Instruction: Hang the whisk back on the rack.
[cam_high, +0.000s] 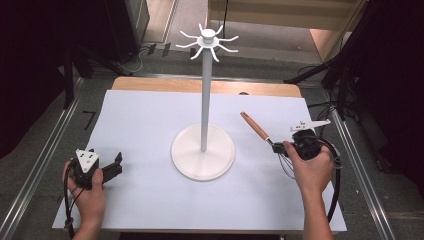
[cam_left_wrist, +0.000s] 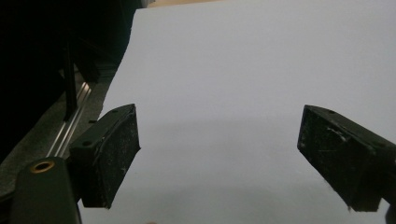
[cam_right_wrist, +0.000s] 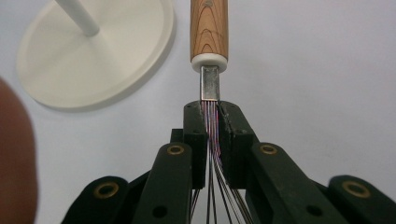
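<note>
Right gripper (cam_high: 278, 146) sits at the right side of the table, held in the person's right hand (cam_high: 311, 167); its jaws are clamped on a whisk (cam_high: 260, 131), pinching the bunched wires just below the metal neck. In the right gripper view the right gripper (cam_right_wrist: 212, 122) has its two black jaws pressed tight against the wire bundle, with the whisk (cam_right_wrist: 209, 32) pointing straight away from the camera: wooden handle, white collar, then a short metal ferrule going into the jaws. The wire loops fan out behind the jaws toward the hand. In the high view the wooden handle angles up and to the left, toward the far side of the table, tip raised off the white sheet (cam_high: 150, 130). White hook stand (cam_high: 203, 150) is in the middle of the table: round base, tall thin pole, ring of curved hooks on top; it is near the whisk but apart from it. In the right gripper view the stand's base (cam_right_wrist: 100, 56) lies to the upper left, not touching the handle. Left gripper (cam_high: 114, 167) rests at the near left of the sheet in the left hand (cam_high: 90, 192). In the left gripper view the left gripper (cam_left_wrist: 219, 154) has its jaws wide apart, with bare white sheet between them, gripping nothing.
</note>
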